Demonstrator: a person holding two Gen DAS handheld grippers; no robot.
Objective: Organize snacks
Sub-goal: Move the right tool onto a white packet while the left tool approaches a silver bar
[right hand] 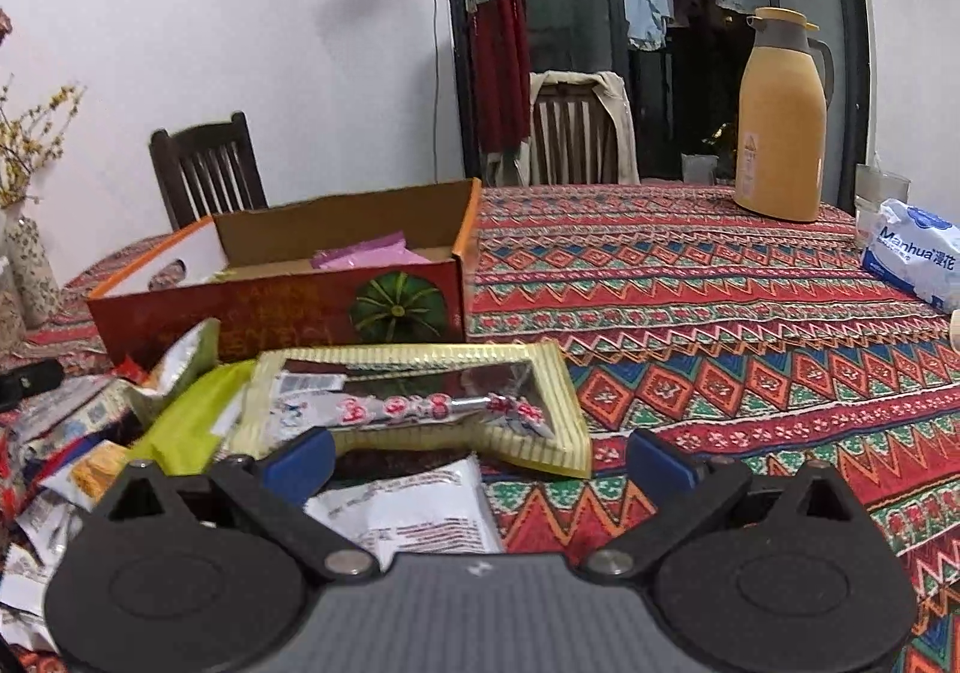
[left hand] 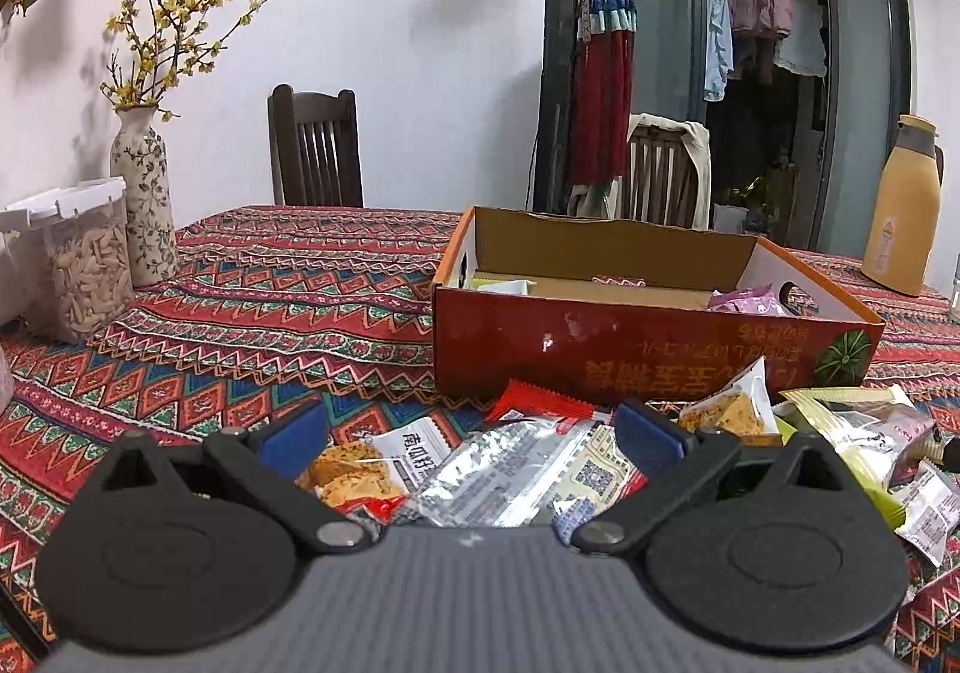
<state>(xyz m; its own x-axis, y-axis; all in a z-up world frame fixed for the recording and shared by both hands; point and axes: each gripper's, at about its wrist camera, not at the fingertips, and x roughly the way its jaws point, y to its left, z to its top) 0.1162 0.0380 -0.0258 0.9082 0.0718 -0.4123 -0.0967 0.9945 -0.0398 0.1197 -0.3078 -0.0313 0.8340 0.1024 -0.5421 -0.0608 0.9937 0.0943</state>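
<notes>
Between wide left hand-held gripper [left hand: 470, 436] and cardboard box [left hand: 600, 337]: snack packets [left hand: 510, 469]; right hand-held gripper [right hand: 480, 460] wide too

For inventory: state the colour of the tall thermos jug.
Mustard-yellow tall thermos jug with grey collar; right wrist view.

One open red-and-orange cardboard box [left hand: 630, 337]; two dark wooden slat-back chairs [left hand: 315, 150]. One yellow plastic thermos jug [right hand: 780, 126], one floral ceramic vase [left hand: 144, 205].

Both tools look alike. The left gripper [left hand: 471, 433] has a ribbed grey body flanked by two round black discs, black link arms pinned with silver rivets, and blue pads [left hand: 294, 431] at the tips. The right gripper [right hand: 480, 460] shows the same build.
</notes>
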